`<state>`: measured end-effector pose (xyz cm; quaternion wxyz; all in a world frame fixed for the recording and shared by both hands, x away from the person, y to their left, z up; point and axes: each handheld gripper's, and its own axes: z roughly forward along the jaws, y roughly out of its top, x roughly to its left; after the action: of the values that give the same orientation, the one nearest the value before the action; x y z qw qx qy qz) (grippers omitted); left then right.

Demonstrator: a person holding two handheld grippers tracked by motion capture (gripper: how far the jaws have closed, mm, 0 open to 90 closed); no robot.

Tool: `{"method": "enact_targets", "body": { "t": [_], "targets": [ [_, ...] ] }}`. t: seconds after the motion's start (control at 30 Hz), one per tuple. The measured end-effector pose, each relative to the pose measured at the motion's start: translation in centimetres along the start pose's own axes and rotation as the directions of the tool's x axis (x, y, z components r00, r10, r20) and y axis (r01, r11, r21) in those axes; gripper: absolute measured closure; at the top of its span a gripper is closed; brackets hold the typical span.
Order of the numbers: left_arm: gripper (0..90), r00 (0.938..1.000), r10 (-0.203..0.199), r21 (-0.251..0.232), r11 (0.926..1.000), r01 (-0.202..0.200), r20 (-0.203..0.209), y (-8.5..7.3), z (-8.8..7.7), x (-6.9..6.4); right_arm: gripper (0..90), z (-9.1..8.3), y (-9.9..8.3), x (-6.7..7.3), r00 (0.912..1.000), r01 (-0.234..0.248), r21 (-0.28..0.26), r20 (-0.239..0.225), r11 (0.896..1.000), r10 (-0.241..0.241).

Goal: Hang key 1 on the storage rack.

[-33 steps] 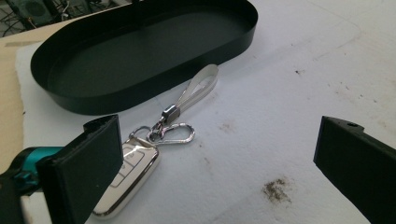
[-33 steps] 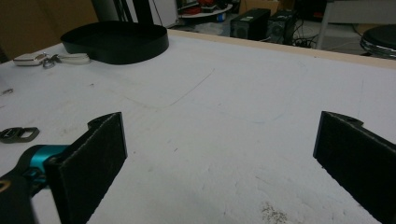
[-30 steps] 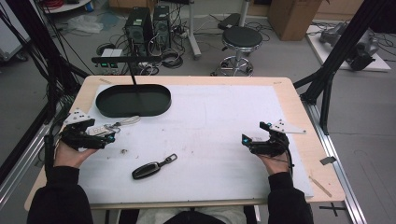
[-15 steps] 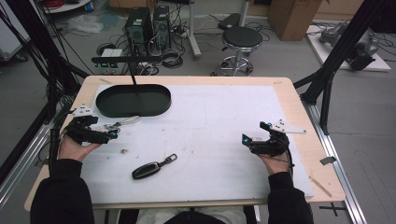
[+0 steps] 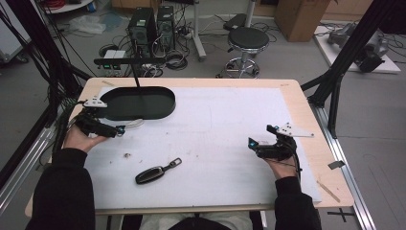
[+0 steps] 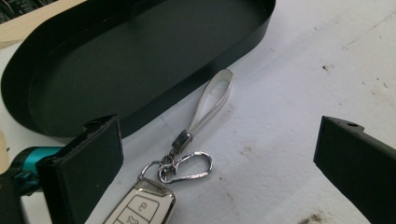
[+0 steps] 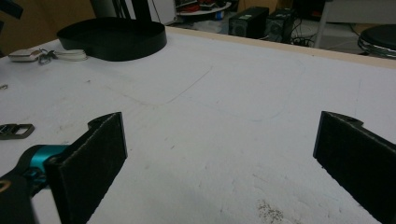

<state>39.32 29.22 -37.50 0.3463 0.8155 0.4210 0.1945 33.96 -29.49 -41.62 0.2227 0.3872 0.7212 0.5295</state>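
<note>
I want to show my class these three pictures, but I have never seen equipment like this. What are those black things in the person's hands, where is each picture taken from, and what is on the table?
A person sits at a table and holds hand-held tongs, one in each hand: the left tongs and the right tongs. Both are open and hold nothing.

The high view looks down from above the person. The other two pictures come from small cameras riding on the tongs, looking out between the two black jaws.

On the white table lie a black oval tray, empty, and a black car key near the front edge. The left gripper view shows a second, white car key with a metal clip and a white strap loop, lying just beside the tray, between the open jaws.
</note>
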Motion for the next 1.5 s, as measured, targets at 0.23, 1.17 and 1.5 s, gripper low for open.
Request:
{"method": "enact_targets", "body": {
  "t": [0.23, 1.17, 1.5],
  "targets": [
    [2.7, 0.9996, 0.020, 0.078, 0.9967, -0.021, 0.021, 0.3, 1.2, 0.9, 1.9, -0.2, 0.0, 0.0, 1.0000, -0.005, 0.007, 0.000, 1.000, 0.005],
    [18.9, 0.9923, 0.072, 0.263, 0.9600, -0.097, 0.100, 0.3, 5.7, 1.6, 2.0, -0.3, -0.1, -0.1, 0.9999, 0.003, 0.011, 0.011, 1.000, -0.003],
    [21.7, 0.9894, 0.067, 0.293, 0.9506, -0.102, 0.129, 0.1, 6.7, 1.4, 2.0, -0.4, -0.2, -0.2, 0.9999, 0.000, 0.010, 0.014, 1.000, -0.001]
  ]
}}
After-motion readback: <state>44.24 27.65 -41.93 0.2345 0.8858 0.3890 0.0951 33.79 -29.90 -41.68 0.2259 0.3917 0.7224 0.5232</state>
